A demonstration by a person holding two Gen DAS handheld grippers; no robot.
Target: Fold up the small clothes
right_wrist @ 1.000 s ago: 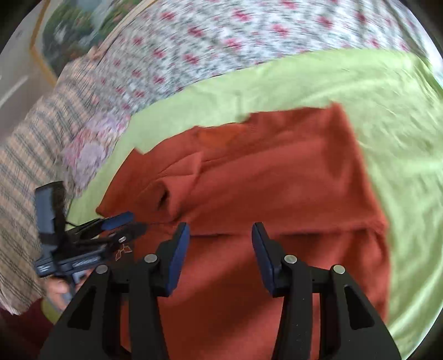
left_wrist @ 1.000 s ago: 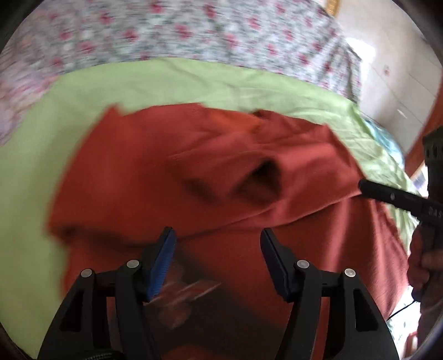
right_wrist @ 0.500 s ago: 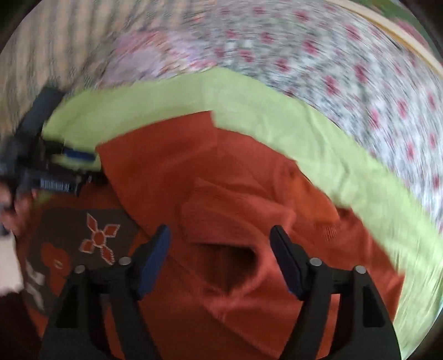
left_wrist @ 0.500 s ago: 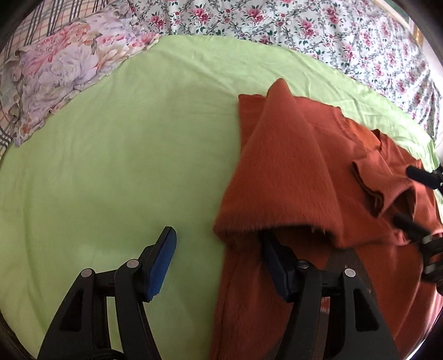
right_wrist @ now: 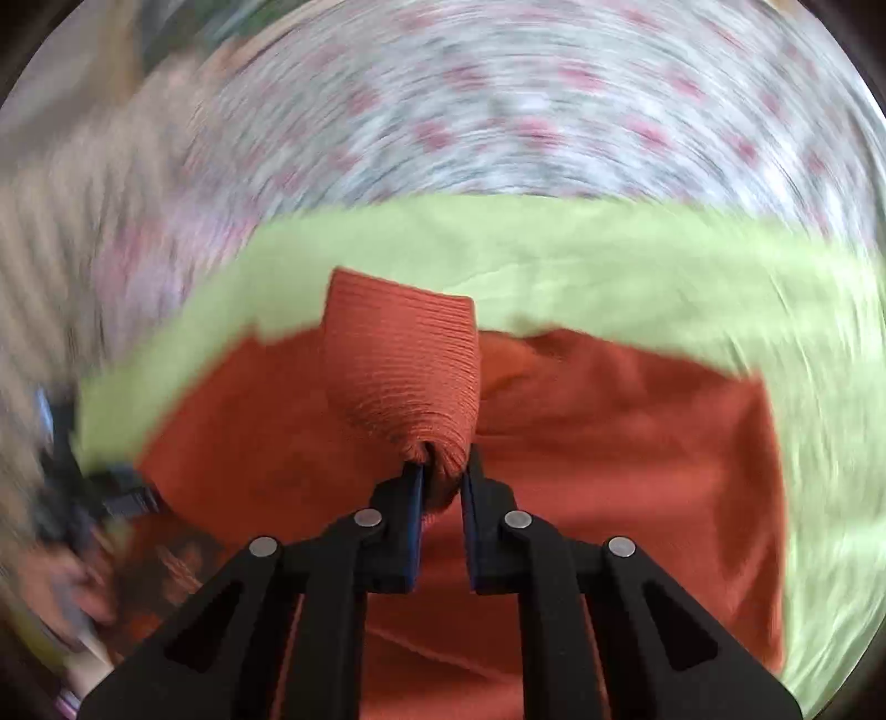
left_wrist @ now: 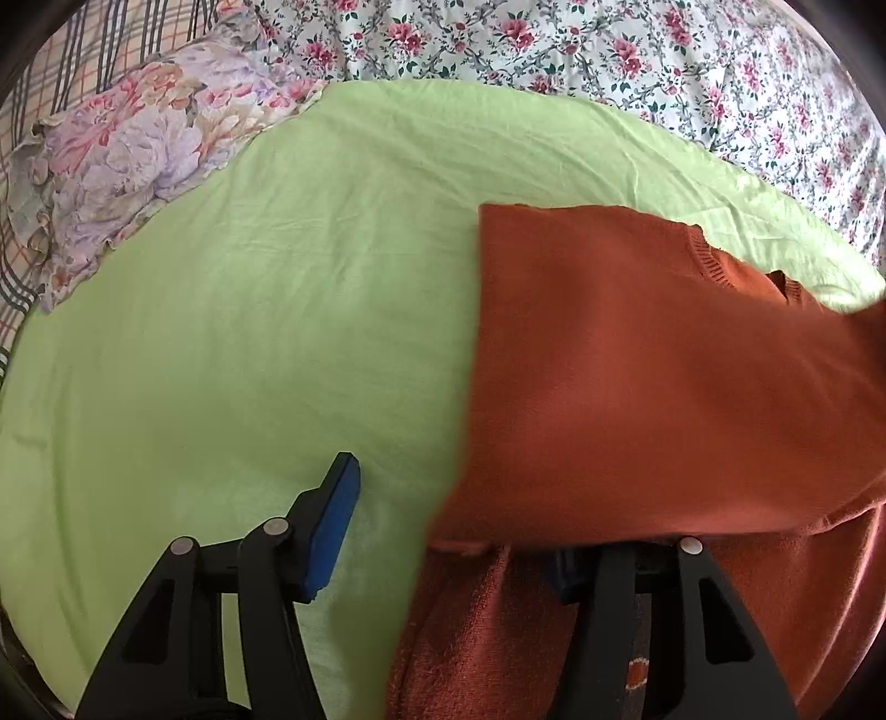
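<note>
Bedding fills both views: a light green sheet [left_wrist: 310,288] lies over a white bedspread with red flowers [left_wrist: 581,50], a pastel floral pillow [left_wrist: 127,160] sits at the upper left of the left wrist view, and a plaid cloth [left_wrist: 72,61] shows in the corner behind it.

Visibility: the right wrist view is heavily smeared by motion; the bedspread and the left edge of that frame are hard to make out. A dark shape at its left edge appears to be the other tool, but cannot be confirmed.

Task item: a rust-orange knitted sweater [left_wrist: 653,376] occupies the right half of the left wrist view, lying on the green sheet. Its ribbed neckline shows at the upper right. A folded layer drapes over the lower part and is cut off by the right frame edge. A patterned patch shows at the bottom right, mostly hidden.

Left gripper [left_wrist: 451,531]: fingers apart. The left blue pad [left_wrist: 332,531] stands clear over the green sheet; the right finger is hidden under the sweater's folded edge, so contact there cannot be judged.

Right gripper [right_wrist: 441,487]: fingers have just been closing and are now clamped on a ribbed cuff [right_wrist: 404,360] of the sweater, which bunches between the pads and stands up above them at centre frame.
</note>
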